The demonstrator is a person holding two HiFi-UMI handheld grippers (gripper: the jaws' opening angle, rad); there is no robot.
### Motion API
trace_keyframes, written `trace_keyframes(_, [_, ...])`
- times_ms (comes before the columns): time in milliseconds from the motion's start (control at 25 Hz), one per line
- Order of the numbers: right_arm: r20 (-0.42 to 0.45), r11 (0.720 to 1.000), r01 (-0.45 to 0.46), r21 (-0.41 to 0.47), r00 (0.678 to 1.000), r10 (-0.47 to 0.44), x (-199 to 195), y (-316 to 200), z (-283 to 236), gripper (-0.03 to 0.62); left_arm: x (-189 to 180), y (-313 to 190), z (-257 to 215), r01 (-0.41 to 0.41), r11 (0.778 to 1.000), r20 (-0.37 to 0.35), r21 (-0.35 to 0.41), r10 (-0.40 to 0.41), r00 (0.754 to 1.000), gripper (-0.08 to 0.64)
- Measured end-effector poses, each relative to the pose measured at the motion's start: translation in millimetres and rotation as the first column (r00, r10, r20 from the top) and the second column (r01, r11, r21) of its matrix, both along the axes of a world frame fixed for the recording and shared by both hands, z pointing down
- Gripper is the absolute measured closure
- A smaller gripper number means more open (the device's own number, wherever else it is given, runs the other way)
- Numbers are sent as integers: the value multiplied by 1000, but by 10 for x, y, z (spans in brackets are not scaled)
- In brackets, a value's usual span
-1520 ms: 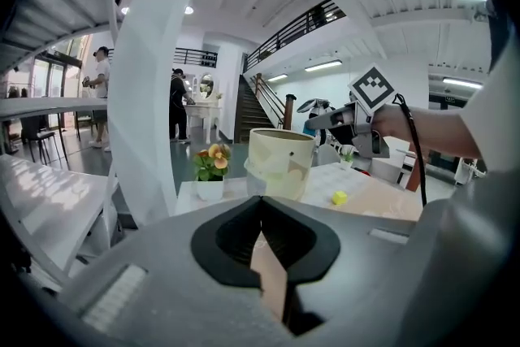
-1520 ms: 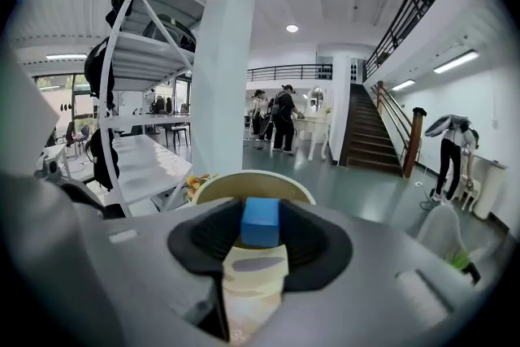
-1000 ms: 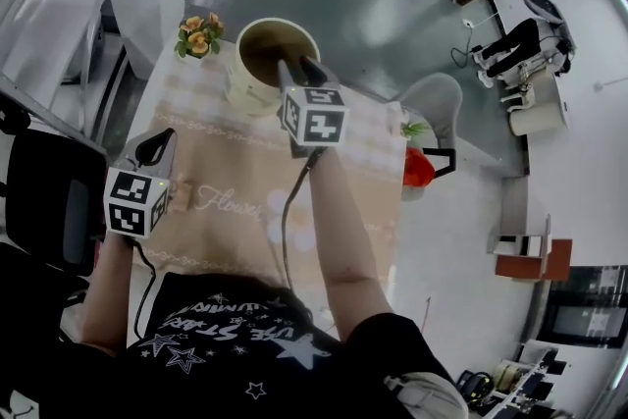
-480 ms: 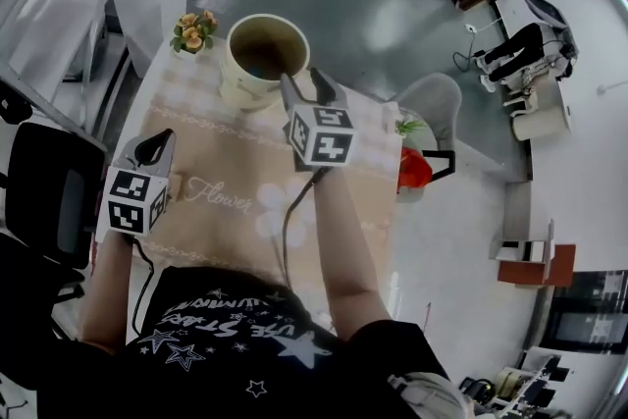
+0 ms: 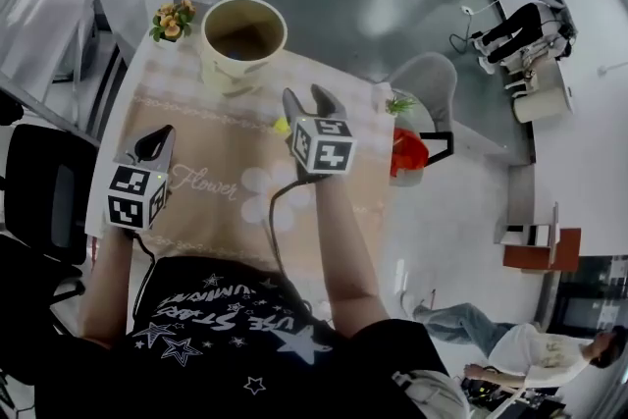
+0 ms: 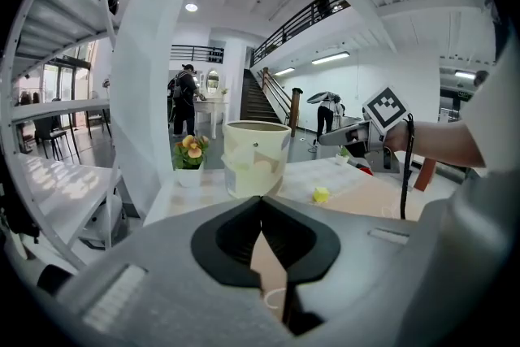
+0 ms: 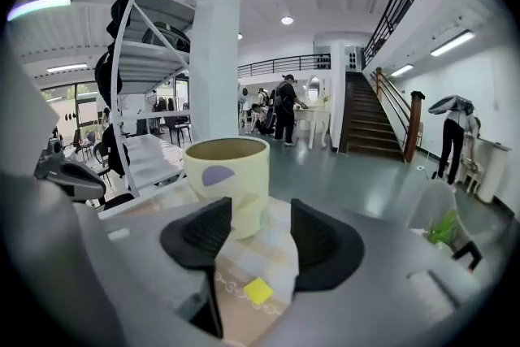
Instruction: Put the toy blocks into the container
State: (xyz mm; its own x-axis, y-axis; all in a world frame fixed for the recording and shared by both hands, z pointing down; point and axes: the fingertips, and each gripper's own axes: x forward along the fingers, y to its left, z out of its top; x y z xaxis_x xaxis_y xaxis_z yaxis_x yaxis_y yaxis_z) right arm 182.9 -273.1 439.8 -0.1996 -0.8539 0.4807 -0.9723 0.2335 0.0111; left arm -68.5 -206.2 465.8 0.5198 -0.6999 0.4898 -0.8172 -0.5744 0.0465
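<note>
The cream container (image 5: 243, 39) stands at the far end of the table (image 5: 211, 201). One small yellow block (image 5: 282, 126) lies on the table runner, just left of my right gripper (image 5: 312, 101). In the right gripper view the block (image 7: 258, 290) shows on the table below the gap of that gripper (image 7: 258, 211), with the container (image 7: 227, 175) ahead. Its jaws have just been opening and stand open with nothing between them. My left gripper (image 5: 152, 144) hovers at the table's left edge, and its pads (image 6: 262, 203) meet, shut on nothing. From there the container (image 6: 256, 158) and the block (image 6: 322, 194) are ahead.
A small pot of orange flowers (image 5: 169, 18) sits left of the container. A red object with a little plant (image 5: 407, 155) stands off the table's right edge, near a grey chair (image 5: 427, 78). A black chair (image 5: 44, 201) is at the left.
My right gripper has drawn back from over the container's mouth toward me and now sits over the runner. The yellow block has come into view beside it. The left gripper stays shut.
</note>
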Motion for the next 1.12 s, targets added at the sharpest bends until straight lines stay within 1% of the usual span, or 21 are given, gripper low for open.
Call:
trace_keyframes(200, [5, 996, 14, -89, 1000, -13, 62, 181, 392, 360, 113, 52, 73, -11, 1000, 17, -20, 11, 1000, 551])
trace_keyframes(360, [7, 986, 38, -163, 999, -38, 43, 273, 713, 359, 167, 87, 150, -14, 999, 30, -42, 15, 999, 551])
trace_keyframes(440, [14, 980, 52, -194, 999, -50, 18, 290, 849, 347, 179, 93, 196, -9, 999, 36, -52, 11, 999, 551])
trace_keyframes(640, [16, 968, 69, -241, 998, -67, -26, 278, 1087, 347, 182, 101, 274, 7, 997, 50, -74, -4, 999, 551])
trace_keyframes(920, [-11, 945, 57, -321, 998, -64, 23, 309, 1422, 347, 181, 121, 395, 23, 994, 63, -102, -16, 998, 551])
trace_keyframes(1120, [-19, 933, 75, -352, 996, -87, 3, 297, 1565, 347, 163, 157, 454, 32, 992, 71, -118, -24, 997, 551])
